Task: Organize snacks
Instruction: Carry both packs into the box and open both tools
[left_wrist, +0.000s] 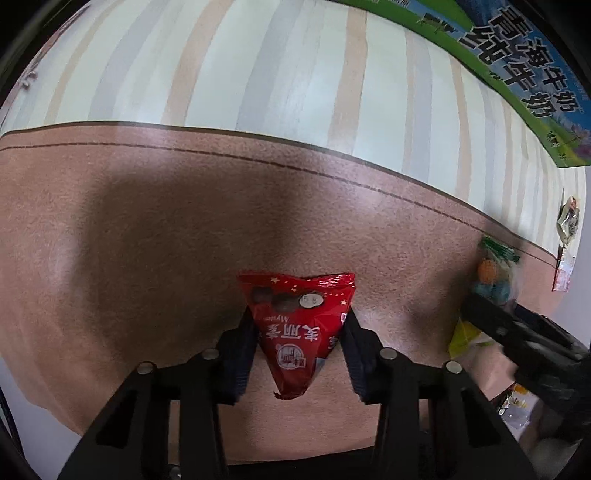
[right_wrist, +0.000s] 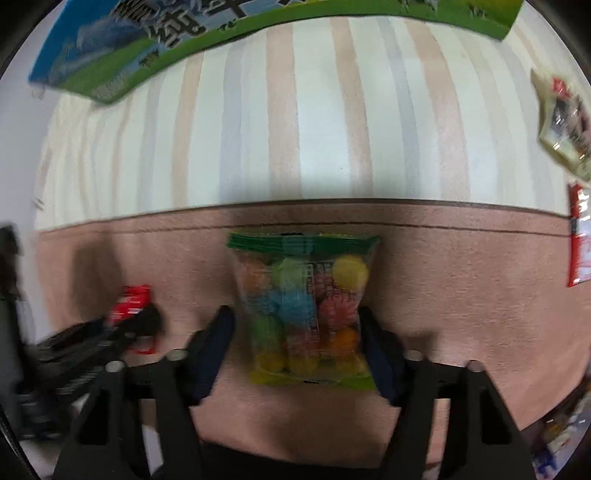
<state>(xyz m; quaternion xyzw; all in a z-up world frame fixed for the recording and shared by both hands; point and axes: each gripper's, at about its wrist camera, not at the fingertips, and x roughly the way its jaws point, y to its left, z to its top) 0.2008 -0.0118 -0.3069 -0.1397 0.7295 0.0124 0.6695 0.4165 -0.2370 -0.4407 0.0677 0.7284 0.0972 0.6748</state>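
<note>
The left tool is clenched on a red snack bag. The bag sits right between its two fingers, and they press it from both sides. The bag is wide at the far end and comes to a point near the camera, so its long way runs straight out along the fingers. It hangs over the pink mat, not far from the mat's far edge.

The right tool has a clear bag of colorful candies between its fingers. The right-hand finger touches the bag's edge. The left-hand finger looks just beside the bag, and the picture is blurry, so I cannot tell if the bag is squeezed tight. This bag also points straight out from the tool, with its green top strip at the far end. It is over the same pink mat, close to the dark line along the mat's edge.

The two tools are near each other, side by side. Each one shows in the other's picture, left on the left, right on the right.

The milk box lies far ahead of both bags, past the striped cloth. If the snacks go there, both bags must travel forward, away from the cameras. Two more snack packs lie off to the right side, nearer the right tool.
</note>
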